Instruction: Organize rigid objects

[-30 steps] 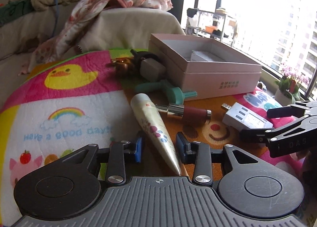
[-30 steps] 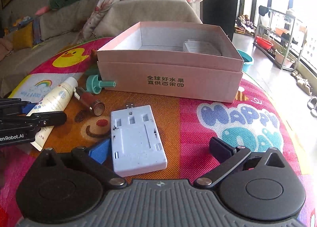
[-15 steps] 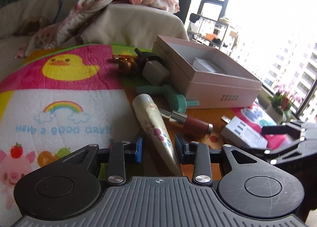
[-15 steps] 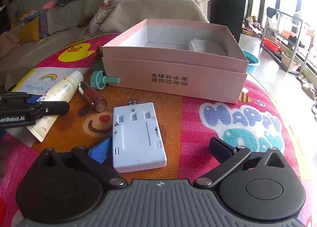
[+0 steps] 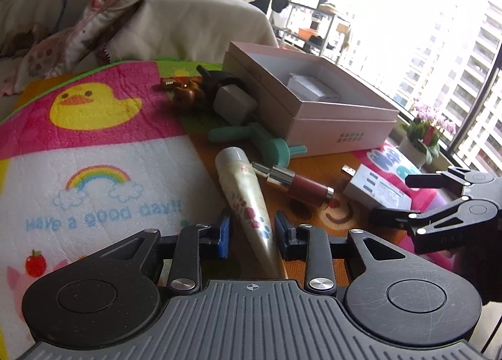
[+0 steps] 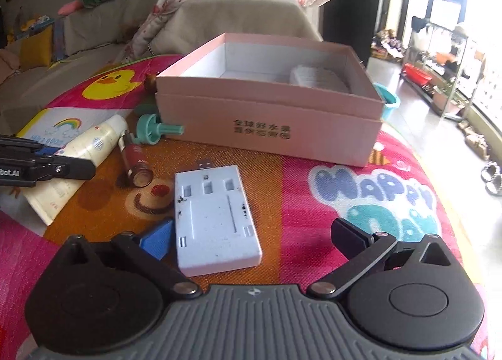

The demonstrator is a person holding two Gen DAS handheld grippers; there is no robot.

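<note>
Both wrist views sit low and close over the play mat [image 5: 94,171], angled downward. The left faces the window; the right faces the sofa. Both share the pink box [image 5: 313,115] [image 6: 269,127].

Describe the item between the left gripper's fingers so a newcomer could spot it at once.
Start at the open pink box on the cartoon mat. In front of it lie a green plastic piece, a red lipstick and a cream tube. The tube is the longest of them, tapering from its round cap to a flat end, with paw prints, and it lies between the closing jaws of the left gripper.
</note>
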